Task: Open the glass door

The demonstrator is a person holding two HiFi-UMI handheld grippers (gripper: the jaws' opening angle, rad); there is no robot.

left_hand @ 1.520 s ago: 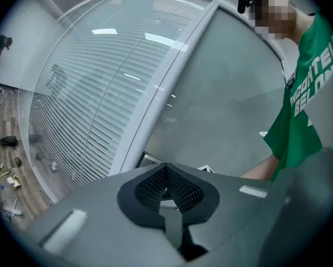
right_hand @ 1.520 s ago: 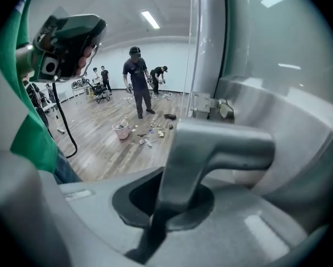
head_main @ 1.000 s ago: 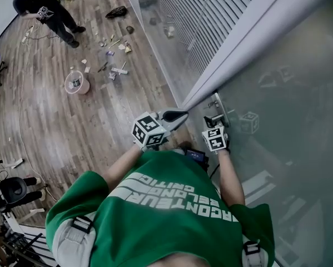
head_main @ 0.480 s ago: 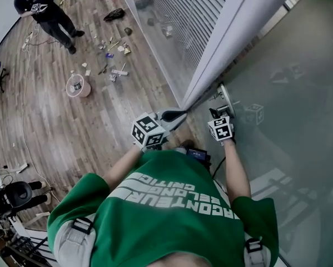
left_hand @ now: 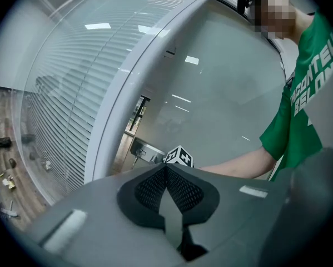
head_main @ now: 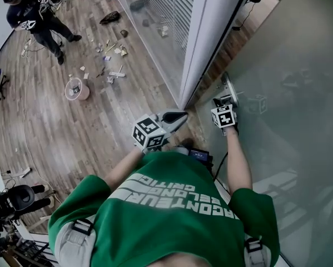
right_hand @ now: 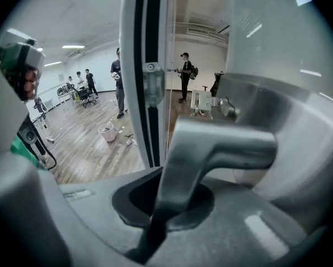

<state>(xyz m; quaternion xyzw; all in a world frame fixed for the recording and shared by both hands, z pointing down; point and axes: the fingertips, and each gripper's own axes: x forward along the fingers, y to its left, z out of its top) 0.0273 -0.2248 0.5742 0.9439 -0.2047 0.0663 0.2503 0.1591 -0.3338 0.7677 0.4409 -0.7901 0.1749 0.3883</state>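
the glass door [head_main: 288,82] stands ajar, judging by the strip of wooden floor [head_main: 228,48] that shows between its edge and the white door frame [head_main: 202,38]; so the opening looks begun but not finished, with the gap narrow and more swing left to make; the right gripper [head_main: 222,103] is clamped tight on the metal lever handle [right_hand: 210,149], which fills the space between its jaws in the right gripper view; the right arm [head_main: 237,160] reaches out nearly straight, the gripper tilted downward onto the handle; the left gripper [head_main: 177,116] has its jaws closed together on nothing, held near level just in front of the person's chest, pointing toward the foot of the frame, apart from the door
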